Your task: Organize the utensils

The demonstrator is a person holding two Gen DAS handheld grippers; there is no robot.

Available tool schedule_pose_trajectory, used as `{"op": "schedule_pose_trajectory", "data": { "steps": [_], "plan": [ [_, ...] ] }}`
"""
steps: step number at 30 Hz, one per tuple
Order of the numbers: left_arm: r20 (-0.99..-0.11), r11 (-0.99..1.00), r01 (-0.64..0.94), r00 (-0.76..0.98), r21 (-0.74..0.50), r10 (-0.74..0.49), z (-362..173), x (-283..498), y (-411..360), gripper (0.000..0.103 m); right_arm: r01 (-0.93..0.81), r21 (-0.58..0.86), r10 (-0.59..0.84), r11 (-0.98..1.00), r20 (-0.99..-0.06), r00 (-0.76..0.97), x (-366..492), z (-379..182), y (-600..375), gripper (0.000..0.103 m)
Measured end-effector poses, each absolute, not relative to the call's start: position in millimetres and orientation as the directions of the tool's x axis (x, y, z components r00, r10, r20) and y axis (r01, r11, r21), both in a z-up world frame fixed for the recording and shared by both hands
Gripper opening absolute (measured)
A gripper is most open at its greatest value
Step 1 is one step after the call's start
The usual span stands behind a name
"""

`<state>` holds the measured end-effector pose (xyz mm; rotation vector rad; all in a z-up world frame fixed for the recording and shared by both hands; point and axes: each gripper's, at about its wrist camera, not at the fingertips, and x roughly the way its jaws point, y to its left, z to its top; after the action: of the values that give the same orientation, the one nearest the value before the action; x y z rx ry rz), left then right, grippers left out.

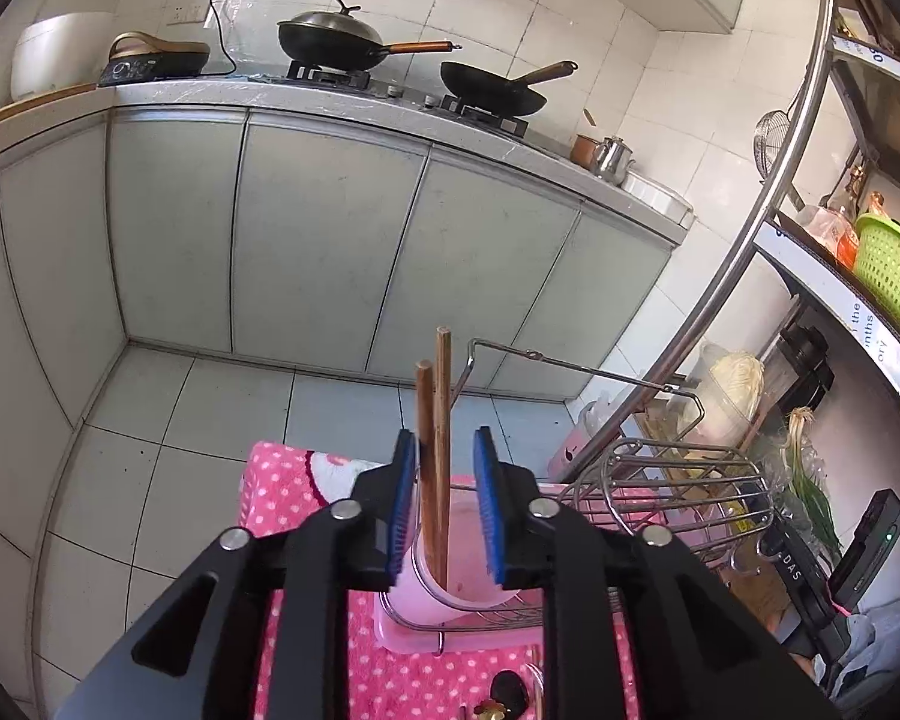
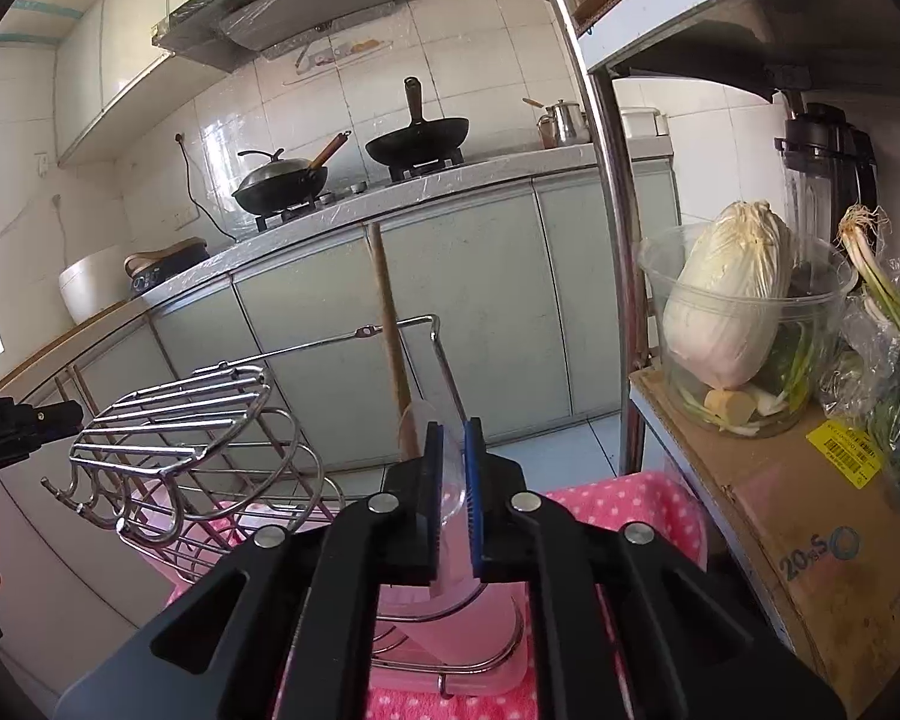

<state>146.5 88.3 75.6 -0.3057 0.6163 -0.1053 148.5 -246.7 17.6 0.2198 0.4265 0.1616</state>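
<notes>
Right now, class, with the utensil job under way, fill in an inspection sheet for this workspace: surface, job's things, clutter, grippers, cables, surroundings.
Surface: pink dotted cloth with a pink tray on it.
Job's things: wire rack on the tray; two chopsticks upright in a pink cup; wooden handle upright in a translucent cup.
Clutter: small dark bits on the cloth, unidentifiable.
Grippers: left gripper jaws apart around the chopsticks; right gripper jaws narrowly apart astride the translucent cup's rim.
Cables: black cord hanging on the tiled wall.
Surroundings: lidded wok and open wok on the hob; cabbage in a clear tub.
</notes>
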Motion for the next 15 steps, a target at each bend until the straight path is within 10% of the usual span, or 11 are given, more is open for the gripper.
{"op": "schedule_pose_trajectory", "data": {
  "steps": [3,15],
  "plan": [
    [-0.528,0.955,-0.001,0.833,-0.298,-0.164,82,137,90,0.036,-0.113,0.243,0.202,0.963,-0.382,0.902,141,22,-249,0.033],
    [-0.533,0.955,0.043,0.822,-0.293,-0.201,77,79,82,0.037,-0.128,0.284,0.242,0.950,-0.415,0.877,84,30,-254,0.034]
  ]
}}
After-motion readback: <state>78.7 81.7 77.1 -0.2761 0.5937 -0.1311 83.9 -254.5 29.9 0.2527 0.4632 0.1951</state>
